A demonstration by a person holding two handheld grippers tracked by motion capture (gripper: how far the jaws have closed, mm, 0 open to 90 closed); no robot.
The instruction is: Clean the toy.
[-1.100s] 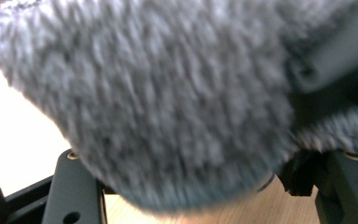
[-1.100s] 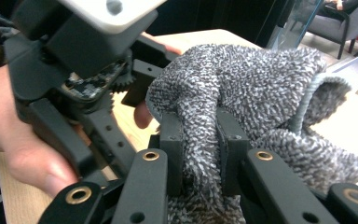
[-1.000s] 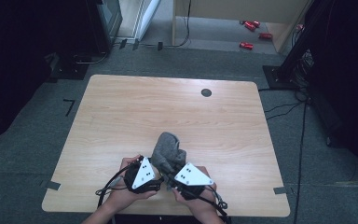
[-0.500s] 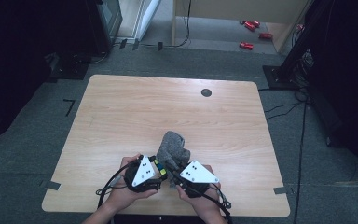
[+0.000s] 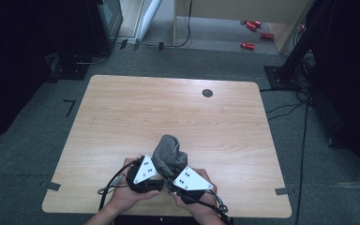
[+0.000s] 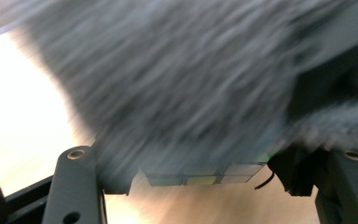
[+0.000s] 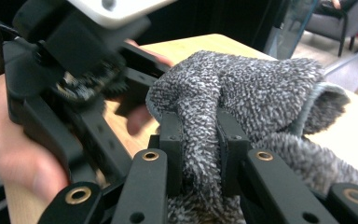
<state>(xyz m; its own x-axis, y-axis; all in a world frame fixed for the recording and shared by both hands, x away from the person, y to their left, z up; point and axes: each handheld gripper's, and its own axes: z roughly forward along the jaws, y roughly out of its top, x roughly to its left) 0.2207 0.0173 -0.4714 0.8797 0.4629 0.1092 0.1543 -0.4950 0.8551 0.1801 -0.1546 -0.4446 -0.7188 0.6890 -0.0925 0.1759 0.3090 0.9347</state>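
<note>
A grey fuzzy cloth [image 5: 168,153] stands bunched up near the table's front edge, between both hand-held grippers. My right gripper [image 7: 200,128] is shut on a fold of the cloth [image 7: 261,88], with its jaws pinching the pile from both sides. My left gripper [image 5: 157,171] comes in from the left. In its own view the blurred cloth [image 6: 177,84] spans the whole gap between its jaws [image 6: 209,161], so it looks shut on the bundle. A strip of small coloured squares [image 6: 200,178] shows under the cloth. A hand holds each gripper.
The wooden table [image 5: 168,108] stretches away beyond the cloth, with a black round hole [image 5: 207,93] at the far right. Cables trail from the grippers over the front edge. Dark stands, cables and red items [image 5: 247,45] sit on the floor behind.
</note>
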